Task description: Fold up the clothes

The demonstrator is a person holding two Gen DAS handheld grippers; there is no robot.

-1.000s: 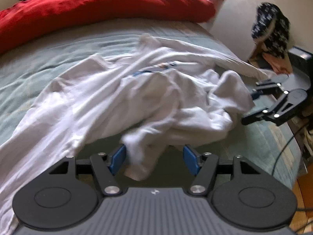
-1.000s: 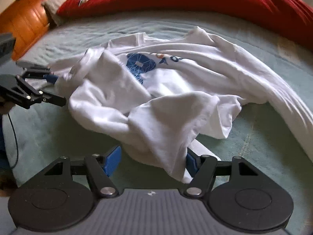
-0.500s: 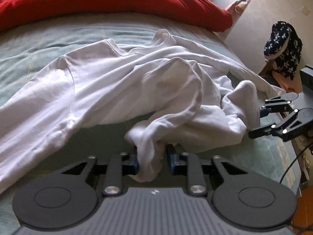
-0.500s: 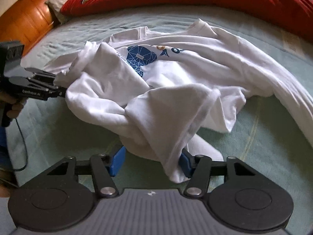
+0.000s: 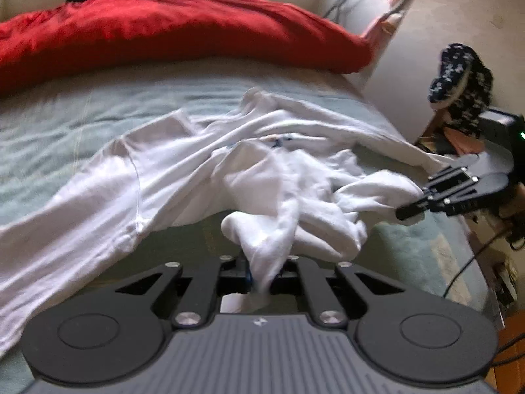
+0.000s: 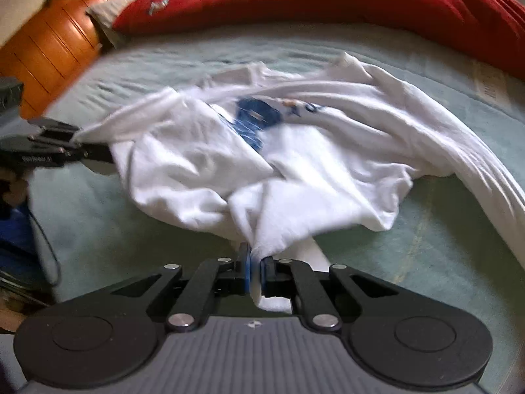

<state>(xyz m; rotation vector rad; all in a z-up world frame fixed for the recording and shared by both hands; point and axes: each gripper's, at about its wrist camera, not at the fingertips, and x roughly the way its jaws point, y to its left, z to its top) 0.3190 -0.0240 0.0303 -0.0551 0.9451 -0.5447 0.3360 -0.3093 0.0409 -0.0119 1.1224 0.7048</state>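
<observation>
My left tool was pinching a bunched fold of the white shirt, which lay crumpled on the green bed below the red duvet. My right tool was clamped on another fold; motion blur smeared the shirt's blue print, partly hidden under folds.

The white shirt is soft matt cloth, creased, with a blue print; the bedsheet under it is pale green matt fabric; beyond the shirt, a red blanket looks plush; left of it, glossy orange wood headboard.
</observation>
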